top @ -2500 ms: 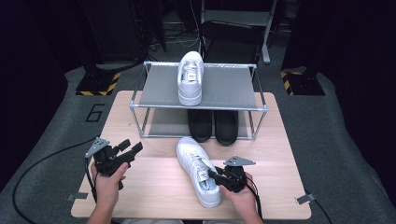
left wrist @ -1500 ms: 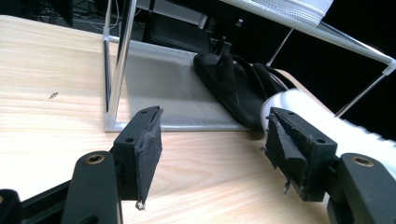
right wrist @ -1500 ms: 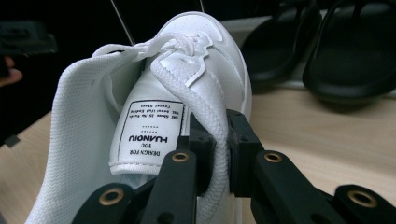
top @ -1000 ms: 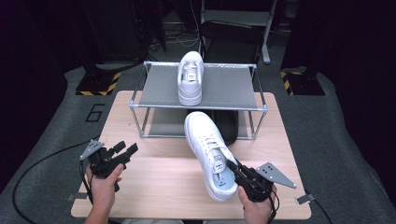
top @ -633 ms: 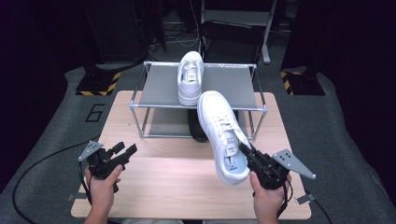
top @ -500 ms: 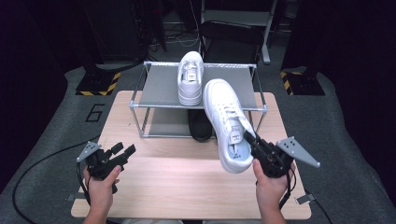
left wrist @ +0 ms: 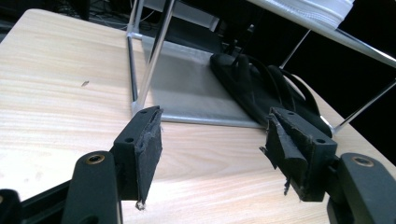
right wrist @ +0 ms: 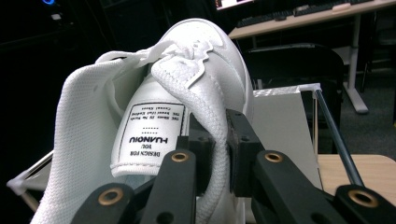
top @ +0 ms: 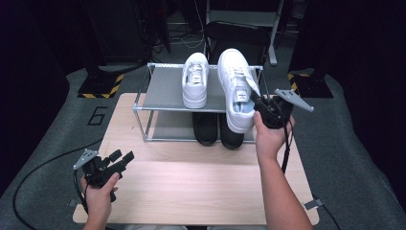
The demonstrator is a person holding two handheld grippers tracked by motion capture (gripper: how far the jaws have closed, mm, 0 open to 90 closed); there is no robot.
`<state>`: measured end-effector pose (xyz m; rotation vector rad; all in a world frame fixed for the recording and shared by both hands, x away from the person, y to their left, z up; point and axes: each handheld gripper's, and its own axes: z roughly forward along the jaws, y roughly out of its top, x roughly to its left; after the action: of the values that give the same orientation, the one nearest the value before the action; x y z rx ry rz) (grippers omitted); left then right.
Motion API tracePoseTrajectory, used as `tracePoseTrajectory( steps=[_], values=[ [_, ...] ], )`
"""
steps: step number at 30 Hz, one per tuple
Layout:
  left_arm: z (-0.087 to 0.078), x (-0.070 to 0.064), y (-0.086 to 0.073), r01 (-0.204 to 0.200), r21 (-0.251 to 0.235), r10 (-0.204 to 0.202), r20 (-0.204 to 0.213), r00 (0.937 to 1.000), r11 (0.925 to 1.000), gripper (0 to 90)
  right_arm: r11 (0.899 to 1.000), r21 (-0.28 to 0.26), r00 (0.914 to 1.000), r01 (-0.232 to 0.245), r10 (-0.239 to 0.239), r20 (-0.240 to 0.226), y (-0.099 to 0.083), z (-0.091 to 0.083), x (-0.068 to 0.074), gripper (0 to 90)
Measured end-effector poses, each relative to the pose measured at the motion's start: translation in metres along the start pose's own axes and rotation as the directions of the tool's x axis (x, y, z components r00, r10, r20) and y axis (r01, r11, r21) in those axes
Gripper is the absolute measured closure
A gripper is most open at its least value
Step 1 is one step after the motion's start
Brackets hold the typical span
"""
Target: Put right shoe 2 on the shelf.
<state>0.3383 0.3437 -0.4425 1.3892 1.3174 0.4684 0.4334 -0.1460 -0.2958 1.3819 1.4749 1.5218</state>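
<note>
High view showed the right gripper [top: 262, 106] raised on an outstretched forearm, pinching the collar of a white sneaker [top: 235, 86] held over the rack's top shelf [top: 165, 88], beside its mate [top: 195, 79]. Near the desk's [top: 201, 187] front left corner, the left gripper [top: 122, 158] rested with jaws spread.

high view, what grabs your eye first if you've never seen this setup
The white shoe held up over the right end of the rack's top shelf, pinched at its collar by the right gripper, beside its twin. Below sit black shoes; the left gripper waits open over the table.
</note>
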Motion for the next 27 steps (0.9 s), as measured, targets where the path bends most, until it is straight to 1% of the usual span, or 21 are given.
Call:
tracePoseTrajectory(
  steps=[3, 5, 7, 10, 12, 14, 15, 16, 18, 19, 20, 21, 22, 24, 25, 26, 27],
  values=[
    [-0.001, 0.001, -0.001, -0.002, 0.002, 0.002, -0.002, 1.0, 1.0, 35.8, 0.999, 0.033, 0.9997, -0.017, 0.016, 0.02, 0.007, 0.022, 0.001, 82.1],
    [-0.003, 0.002, 0.0, -0.01, 0.004, 0.01, 0.001, 0.9999, 0.9999, 35.7, 0.998, 0.052, 0.9992, -0.018, 0.016, 0.037, 0.011, 0.038, 0.002, 82.1],
    [-0.004, 0.002, 0.0, -0.008, 0.006, 0.008, 0.0, 1.0, 0.9999, 35.7, 0.997, 0.074, 0.998, -0.004, -0.001, 0.063, 0.014, 0.054, 0.004, 82.0],
    [-0.006, 0.003, -0.001, -0.003, 0.008, 0.003, -0.002, 1.0, 1.0, 35.7, 0.994, 0.109, 0.9951, 0.003, -0.014, 0.098, 0.016, 0.076, 0.008, 81.9],
    [-0.006, 0.004, -0.001, -0.001, 0.007, 0.001, -0.004, 1.0, 1.0, 35.7, 0.992, 0.128, 0.9933, -0.002, -0.013, 0.115, 0.017, 0.088, 0.01, 81.8],
    [-0.006, 0.005, -0.002, -0.001, 0.013, 0.001, -0.004, 1.0, 0.9999, 35.7, 0.99, 0.142, 0.9922, -0.018, 0.0, 0.125, 0.017, 0.1, 0.01, 81.7],
    [-0.007, 0.005, -0.002, 0.001, 0.024, -0.001, -0.005, 1.0, 0.9997, 35.7, 0.988, 0.149, 0.9914, -0.026, 0.006, 0.131, 0.017, 0.105, 0.01, 81.7],
    [-0.007, 0.006, -0.003, 0.0, 0.024, 0.001, -0.006, 1.0, 0.9997, 35.7, 0.986, 0.164, 0.9907, -0.028, 0.006, 0.136, 0.018, 0.112, 0.011, 81.5],
    [-0.007, 0.008, -0.004, 0.007, 0.021, -0.007, -0.007, 1.0, 0.9998, 35.7, 0.982, 0.189, 0.9892, -0.023, -0.005, 0.147, 0.018, 0.121, 0.013, 81.3],
    [-0.007, 0.008, -0.004, 0.01, 0.026, -0.01, -0.007, 0.9999, 0.9996, 35.7, 0.981, 0.192, 0.9884, -0.018, -0.012, 0.152, 0.018, 0.125, 0.014, 81.1],
    [-0.007, 0.009, -0.005, 0.01, 0.027, -0.01, -0.01, 0.9999, 0.9996, 35.7, 0.978, 0.206, 0.987, -0.02, -0.014, 0.16, 0.017, 0.128, 0.015, 80.7],
    [-0.006, 0.009, -0.006, 0.011, 0.022, -0.01, -0.009, 0.9999, 0.9997, 35.7, 0.978, 0.21, 0.9859, -0.023, -0.013, 0.167, 0.016, 0.132, 0.016, 79.9],
    [-0.006, 0.01, -0.006, 0.01, 0.029, -0.01, -0.008, 0.9999, 0.9995, 35.7, 0.977, 0.213, 0.9859, -0.034, -0.003, 0.167, 0.015, 0.134, 0.015, 78.1],
    [-0.007, 0.01, -0.007, 0.01, 0.027, -0.01, -0.012, 0.9999, 0.9996, 35.7, 0.973, 0.222, 0.9882, -0.063, 0.03, 0.15, 0.016, 0.137, 0.013, 74.5],
    [-0.007, 0.011, -0.007, 0.007, 0.028, -0.007, -0.011, 0.9999, 0.9996, 35.7, 0.972, 0.226, 0.9883, -0.062, 0.028, 0.15, 0.016, 0.139, 0.012, 72.4],
    [-0.008, 0.01, -0.007, 0.011, 0.024, -0.011, -0.011, 0.9999, 0.9996, 35.7, 0.974, 0.218, 0.9912, -0.061, 0.034, 0.128, 0.016, 0.138, 0.01, 68.5],
    [-0.008, 0.01, -0.007, 0.012, 0.025, -0.012, -0.011, 0.9999, 0.9996, 35.7, 0.975, 0.215, 0.9917, -0.05, 0.023, 0.127, 0.017, 0.137, 0.01, 65.3]
  ],
)
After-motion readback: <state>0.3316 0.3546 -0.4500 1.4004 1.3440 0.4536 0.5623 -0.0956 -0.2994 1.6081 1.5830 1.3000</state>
